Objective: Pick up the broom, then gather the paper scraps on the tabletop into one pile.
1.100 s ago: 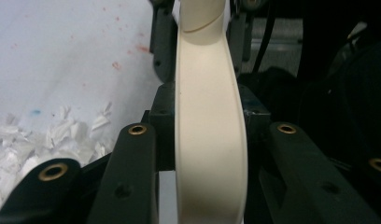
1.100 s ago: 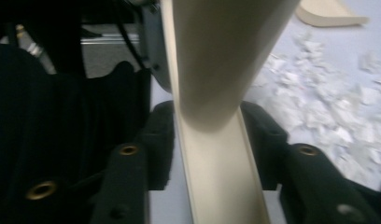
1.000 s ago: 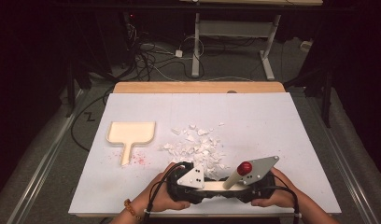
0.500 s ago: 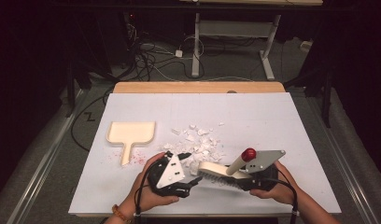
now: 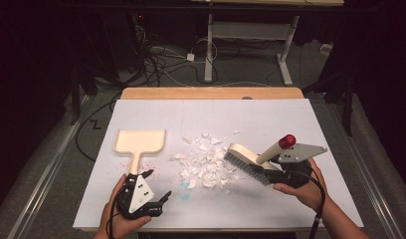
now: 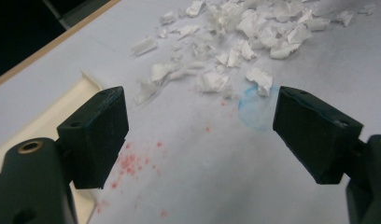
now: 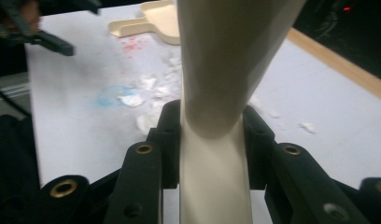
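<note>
A: Where is the brush [image 5: 246, 160], and how is it held?

B: It is seen right of the middle of the white table [image 5: 270, 119], bristles down at the right edge of the scattered paper scraps [image 5: 206, 164]. Its cream handle, tipped by a red knob, is clamped between the jaws of the right gripper [image 5: 270, 172]; in the right gripper view the handle [image 7: 216, 154] is pinched tight on both sides.

A: How is it judged to handle?

B: A light, stiff plastic tool is suggested, with soft bristles that give. The smooth handle could turn in the pads, so a hold low on the handle, where it is taken now, is judged best.

A: And the dustpan [image 5: 140, 143]?

B: It lies flat to the left of the scraps, its handle pointing to the near edge. The left gripper [image 5: 158, 186] is just near of that handle; its jaws have just been opening and are spread wide, with nothing between them. In the left gripper view the pan's rim [image 6: 62, 109] is seen beside one pad.

A: What stands in the way?

B: Little. The scraps are light and easily scattered by a fast stroke. Red specks [image 6: 128, 163] and a blue smudge [image 6: 256, 109] are marked on the table surface.
</note>
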